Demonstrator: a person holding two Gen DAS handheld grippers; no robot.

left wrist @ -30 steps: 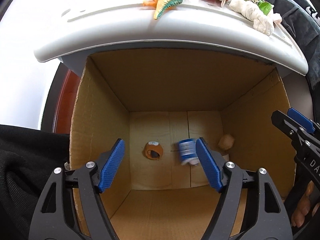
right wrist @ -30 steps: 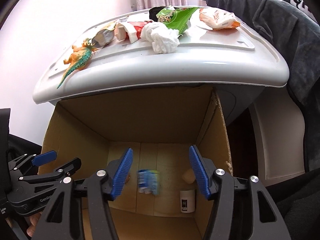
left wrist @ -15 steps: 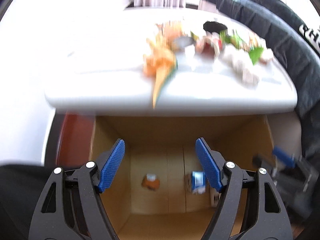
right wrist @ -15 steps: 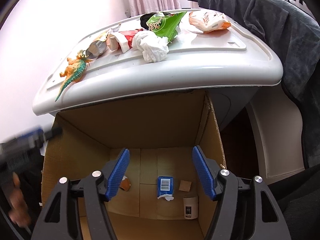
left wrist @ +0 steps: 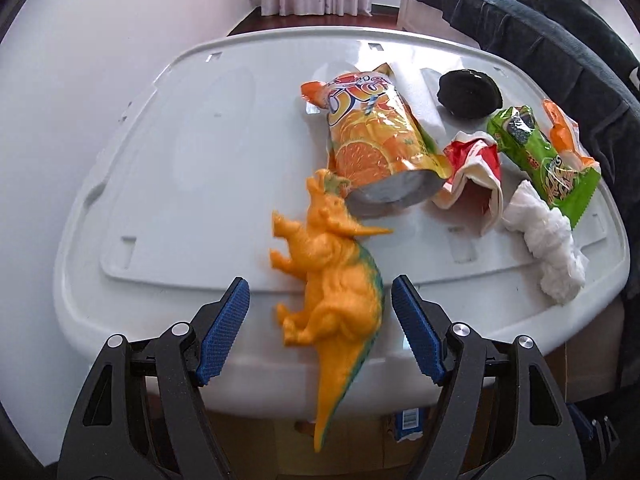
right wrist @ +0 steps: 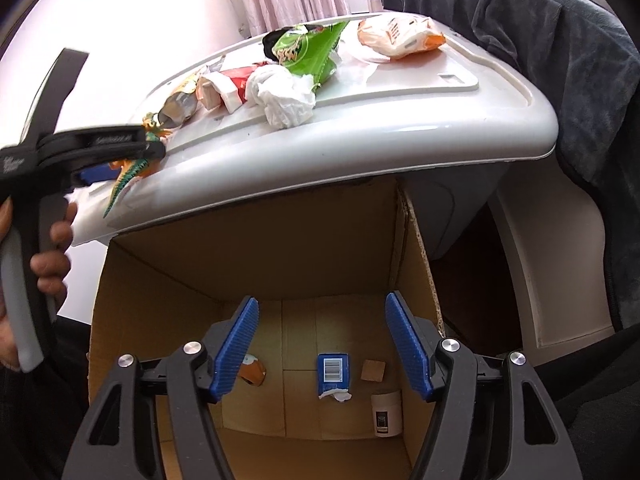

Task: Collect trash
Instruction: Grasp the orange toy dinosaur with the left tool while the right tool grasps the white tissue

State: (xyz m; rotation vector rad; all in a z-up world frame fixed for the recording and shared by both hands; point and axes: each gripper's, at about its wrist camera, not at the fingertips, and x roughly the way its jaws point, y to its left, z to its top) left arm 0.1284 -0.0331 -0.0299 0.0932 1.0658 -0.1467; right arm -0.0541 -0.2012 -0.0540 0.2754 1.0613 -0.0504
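My left gripper [left wrist: 320, 300] hovers over the front edge of the white lid [left wrist: 180, 160], its jaws opening. An orange toy dinosaur [left wrist: 336, 280] lies between them, untouched by the pads. Behind it lie an orange juice pouch [left wrist: 372, 148], a red-and-white paper wrapper [left wrist: 476, 168], a green snack bag [left wrist: 536, 160] and a crumpled white tissue [left wrist: 548, 248]. My right gripper [right wrist: 322, 308] stands open and holds nothing above the cardboard box [right wrist: 160, 280]. On the box floor lie a blue carton [right wrist: 333, 372], an orange scrap [right wrist: 252, 372] and a small white cup [right wrist: 386, 412].
A black lump [left wrist: 468, 94] and an orange-and-white packet [right wrist: 400, 36] sit at the back of the lid. Dark cloth [right wrist: 540, 60] drapes over furniture on the right. A hand [right wrist: 52, 240] holds the left gripper's handle. The lid overhangs the box's far side.
The left gripper left the box and rose forward over the lid, near the dinosaur. The blue carton dropped and now rests on the box floor. The right gripper's jaws widened slightly.
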